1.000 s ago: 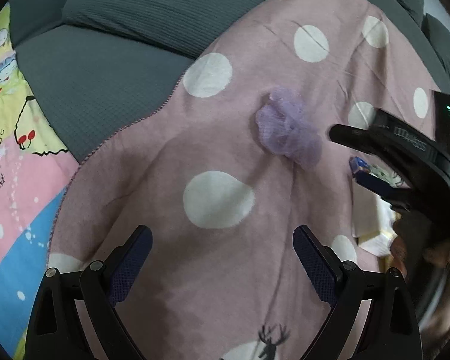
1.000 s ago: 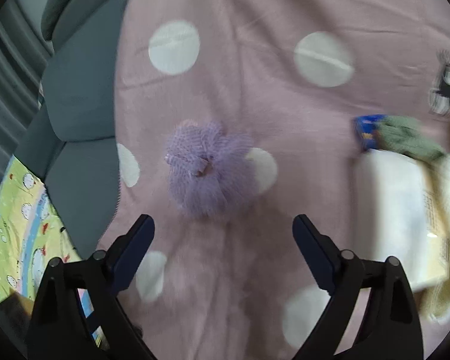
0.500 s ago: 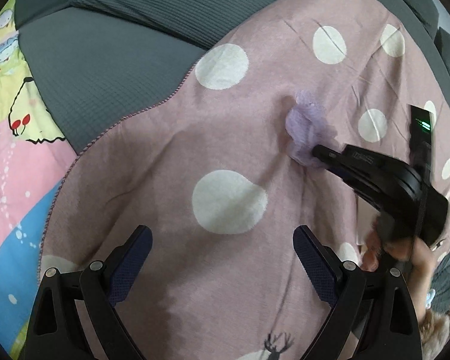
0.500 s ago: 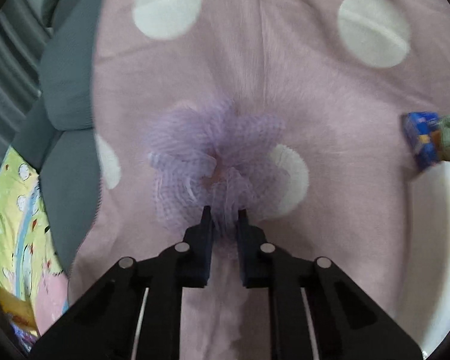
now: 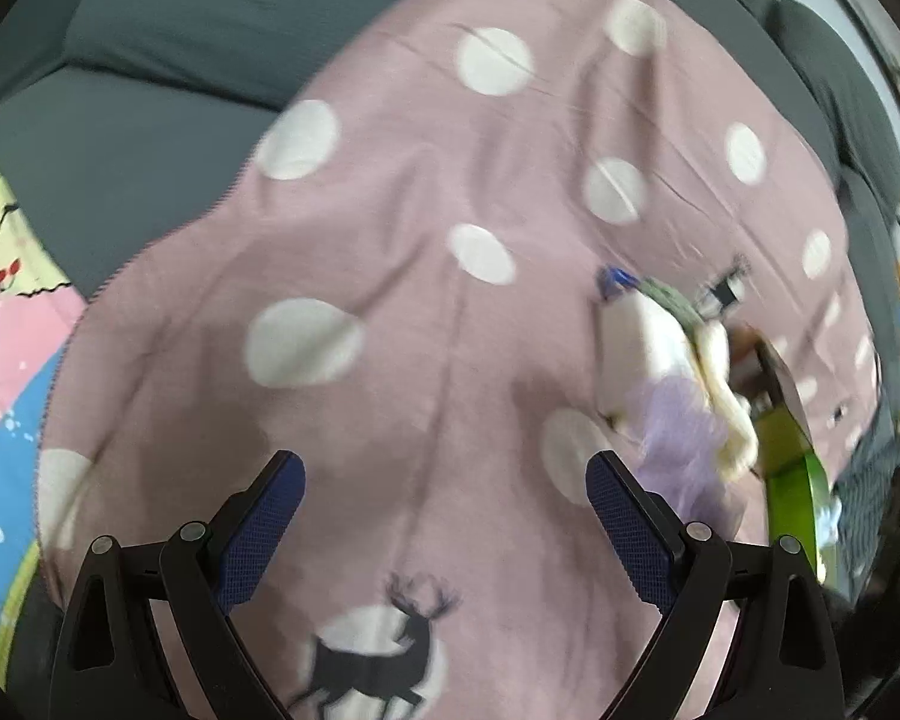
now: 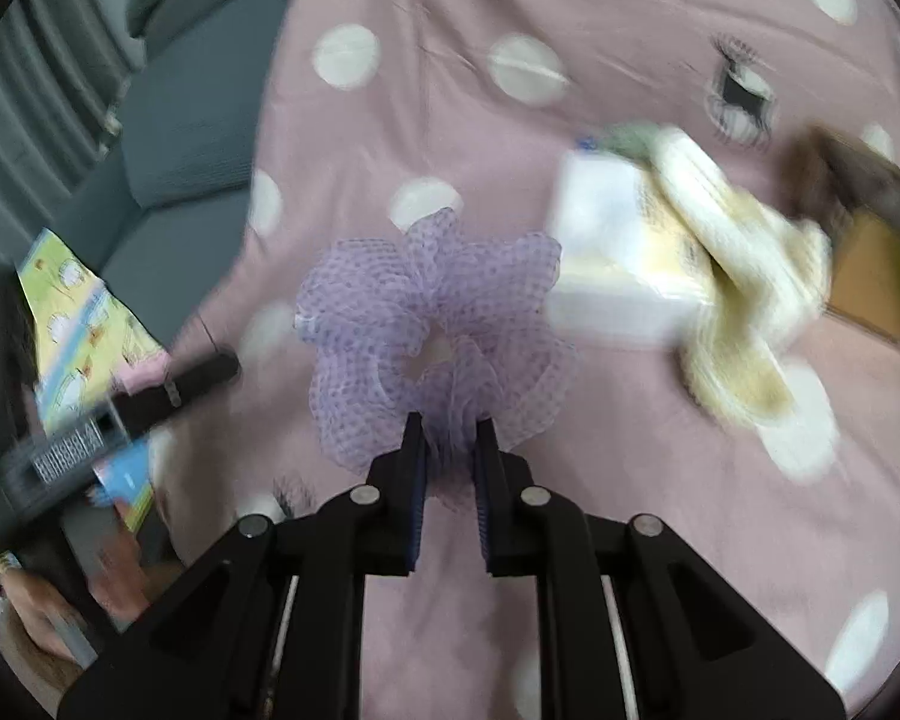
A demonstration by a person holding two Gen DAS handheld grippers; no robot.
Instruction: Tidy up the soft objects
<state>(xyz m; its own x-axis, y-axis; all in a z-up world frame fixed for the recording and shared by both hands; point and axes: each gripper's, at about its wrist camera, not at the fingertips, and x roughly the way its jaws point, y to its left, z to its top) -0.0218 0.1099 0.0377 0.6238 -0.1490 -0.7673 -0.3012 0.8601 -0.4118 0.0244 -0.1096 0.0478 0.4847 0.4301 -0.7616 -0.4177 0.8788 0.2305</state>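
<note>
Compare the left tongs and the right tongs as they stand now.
The left tongs are spread wide with nothing between their pads; the right tongs are pinched shut on the lilac mesh scrunchie. The left tongs hover over bare polka-dot blanket; the right tongs hold the scrunchie near the pile of white and cream soft items. Both have black frames with blue textured pads.

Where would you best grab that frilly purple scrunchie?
By its ruffled outer edge, from the near side, as the right gripper does with the purple mesh scrunchie: the thin frills bunch easily between closed fingers, leaving the centre hole free.
</note>
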